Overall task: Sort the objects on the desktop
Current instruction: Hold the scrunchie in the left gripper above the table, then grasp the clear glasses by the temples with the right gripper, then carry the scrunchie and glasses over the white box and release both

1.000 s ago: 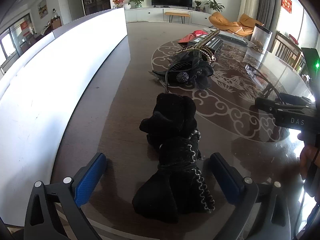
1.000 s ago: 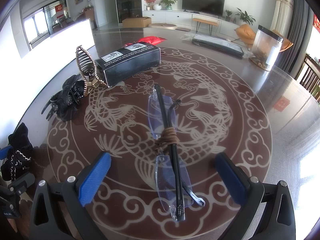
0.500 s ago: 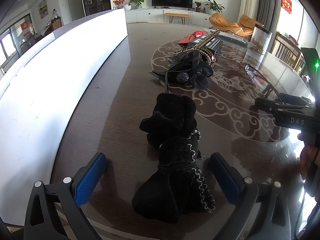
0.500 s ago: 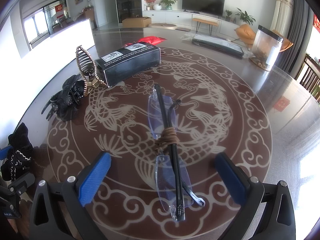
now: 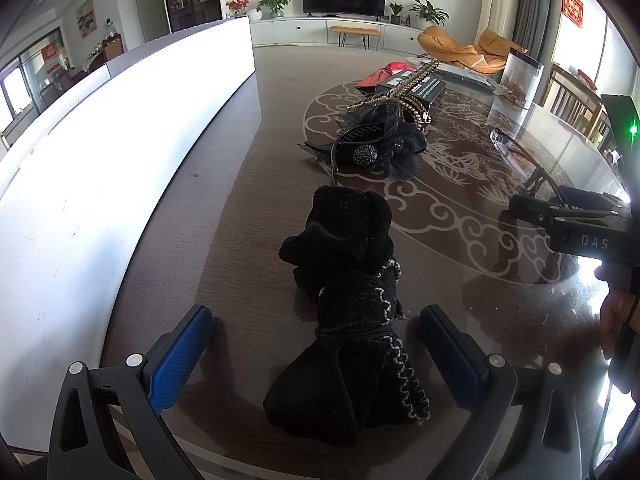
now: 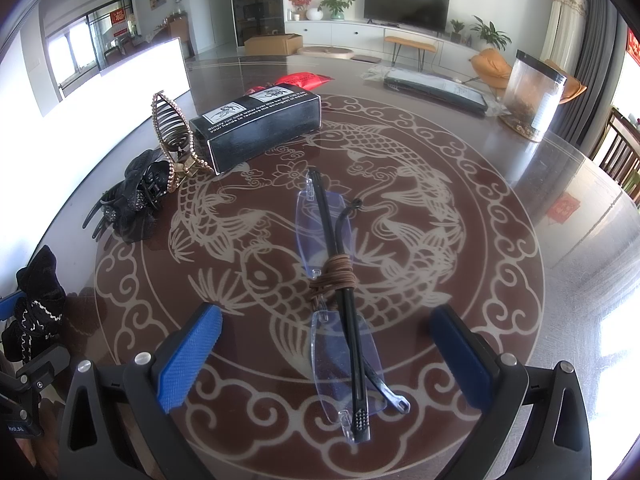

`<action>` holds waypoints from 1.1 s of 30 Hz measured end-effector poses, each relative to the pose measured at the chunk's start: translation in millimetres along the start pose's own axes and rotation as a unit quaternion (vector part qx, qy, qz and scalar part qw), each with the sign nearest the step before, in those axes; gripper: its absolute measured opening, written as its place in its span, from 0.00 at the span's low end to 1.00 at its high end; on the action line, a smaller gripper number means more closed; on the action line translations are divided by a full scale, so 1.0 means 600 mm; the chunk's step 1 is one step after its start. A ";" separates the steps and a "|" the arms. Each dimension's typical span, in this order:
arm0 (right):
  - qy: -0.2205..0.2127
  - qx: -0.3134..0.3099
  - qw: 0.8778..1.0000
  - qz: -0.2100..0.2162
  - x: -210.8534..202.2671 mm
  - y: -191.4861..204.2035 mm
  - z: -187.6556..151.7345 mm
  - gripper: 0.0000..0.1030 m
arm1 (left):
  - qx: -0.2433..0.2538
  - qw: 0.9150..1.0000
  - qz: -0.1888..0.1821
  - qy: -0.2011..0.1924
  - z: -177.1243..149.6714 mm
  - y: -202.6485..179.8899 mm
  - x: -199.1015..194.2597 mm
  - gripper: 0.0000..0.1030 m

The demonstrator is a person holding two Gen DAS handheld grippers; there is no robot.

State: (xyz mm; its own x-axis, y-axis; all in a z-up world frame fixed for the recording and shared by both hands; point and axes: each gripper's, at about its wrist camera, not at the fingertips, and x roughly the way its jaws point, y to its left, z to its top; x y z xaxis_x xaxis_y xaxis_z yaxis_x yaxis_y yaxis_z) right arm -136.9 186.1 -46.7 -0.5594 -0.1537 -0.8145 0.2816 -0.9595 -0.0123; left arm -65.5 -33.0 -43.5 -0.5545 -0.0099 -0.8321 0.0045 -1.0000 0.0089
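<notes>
A black velvet bow hair tie [image 5: 352, 308] lies on the dark table between the open blue-padded fingers of my left gripper [image 5: 316, 344]; the pads do not touch it. Folded rimless glasses [image 6: 340, 300], bound with a brown cord, lie between the open fingers of my right gripper [image 6: 328, 344], also untouched. Farther off sit a black flower hair claw [image 5: 380, 148] [image 6: 132, 196], a gold beaded hair clip [image 6: 172, 136] [image 5: 404, 92] and a black box [image 6: 256, 128]. The right gripper body [image 5: 576, 224] shows at the left view's right edge.
A white panel [image 5: 100, 160] runs along the table's left side. At the far end stand a clear jar [image 6: 534, 96], a flat dark packet [image 6: 436, 88] and a red pouch [image 6: 304, 79]. A person's hand [image 5: 618, 320] holds the right tool.
</notes>
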 end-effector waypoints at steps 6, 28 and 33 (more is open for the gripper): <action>0.041 -0.008 0.999 0.011 -0.003 -0.009 0.006 1.00 | 0.008 1.000 -0.006 0.002 -0.002 0.001 -0.007 1.00; 0.008 -0.002 0.998 0.068 -0.143 -0.014 0.013 0.07 | -0.032 0.980 -0.177 -0.081 0.009 0.047 -0.096 0.30; -0.032 -0.007 0.996 0.086 -0.198 0.009 0.020 0.07 | -0.061 0.977 -0.181 -0.098 0.008 0.068 -0.137 0.30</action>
State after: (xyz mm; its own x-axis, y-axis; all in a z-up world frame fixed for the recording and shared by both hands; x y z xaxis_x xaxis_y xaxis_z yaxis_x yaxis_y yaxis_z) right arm -78.3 196.6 57.1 -0.5501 -0.3316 -0.7664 0.3891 -0.9138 0.1160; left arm -23.7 -73.2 27.8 -0.6872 0.3318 -0.6463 -0.1277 -0.9309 -0.3421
